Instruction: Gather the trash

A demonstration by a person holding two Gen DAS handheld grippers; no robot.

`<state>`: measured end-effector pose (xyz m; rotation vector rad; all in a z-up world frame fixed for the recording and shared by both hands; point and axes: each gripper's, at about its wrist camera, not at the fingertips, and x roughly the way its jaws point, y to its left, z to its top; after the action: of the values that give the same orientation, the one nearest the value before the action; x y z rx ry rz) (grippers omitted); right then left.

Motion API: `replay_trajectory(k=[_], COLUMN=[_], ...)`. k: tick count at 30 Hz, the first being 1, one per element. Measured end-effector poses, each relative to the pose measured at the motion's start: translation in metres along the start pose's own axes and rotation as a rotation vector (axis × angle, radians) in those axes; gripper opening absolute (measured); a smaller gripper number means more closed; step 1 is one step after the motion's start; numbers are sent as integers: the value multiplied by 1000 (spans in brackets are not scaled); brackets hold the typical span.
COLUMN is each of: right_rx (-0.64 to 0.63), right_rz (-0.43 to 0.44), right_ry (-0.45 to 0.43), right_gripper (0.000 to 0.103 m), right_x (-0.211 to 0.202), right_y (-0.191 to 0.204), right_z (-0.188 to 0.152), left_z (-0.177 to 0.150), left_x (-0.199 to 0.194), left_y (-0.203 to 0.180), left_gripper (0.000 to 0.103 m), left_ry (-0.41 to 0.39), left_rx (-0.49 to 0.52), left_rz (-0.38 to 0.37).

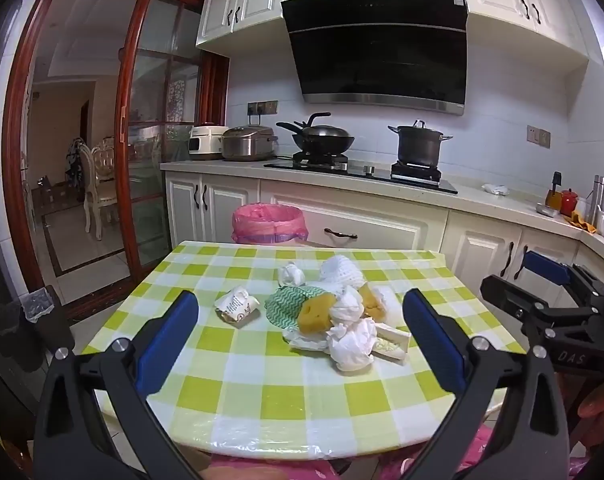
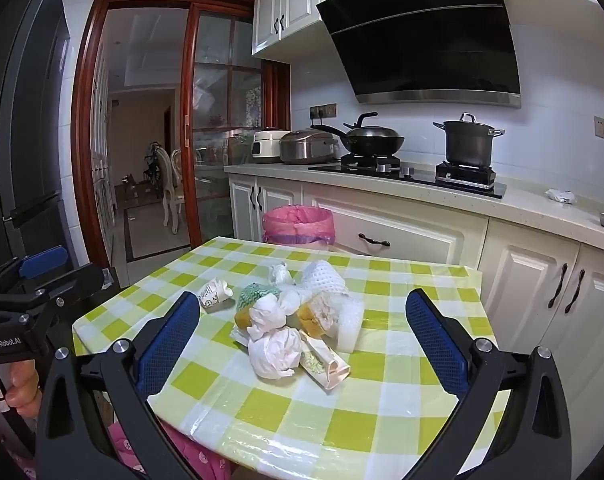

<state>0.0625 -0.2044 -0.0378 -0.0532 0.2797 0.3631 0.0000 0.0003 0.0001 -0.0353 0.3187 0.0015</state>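
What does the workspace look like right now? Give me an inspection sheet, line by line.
Surface: table under a green and white checked plastic cloth, bare near its front edge.
Job's things: trash pile mid-table: crumpled tissues, yellow sponges, a green patterned cloth, white foam netting, flattened paper packaging. One crushed paper cup lies apart, to the pile's left. Pink-lined bin stands beyond the table's far edge.
Clutter: nothing seen on the table besides the trash.
Grippers: left tool wide open, empty, short of the pile; right tool the same.
Cables: nothing seen.
Surroundings: counter with wok, pot, two cookers; range hood above; sliding glass door at left.
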Motion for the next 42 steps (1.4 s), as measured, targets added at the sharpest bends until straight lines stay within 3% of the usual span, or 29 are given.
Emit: replay_trajectory(k=[15,42], right_rx=[-9,5], right_rz=[4,11], right_ry=[-43,-45], right_gripper=[97,97], right_x=[-15,-16], right_y=[5,1], right_z=[-1,4], left_z=[4,0], left_x=[-6,-1], left_y=[0,-4], left_gripper=[99,99], left_ry=[-18,-17], left_rx=[-4,6], left_rz=[-6,-8])
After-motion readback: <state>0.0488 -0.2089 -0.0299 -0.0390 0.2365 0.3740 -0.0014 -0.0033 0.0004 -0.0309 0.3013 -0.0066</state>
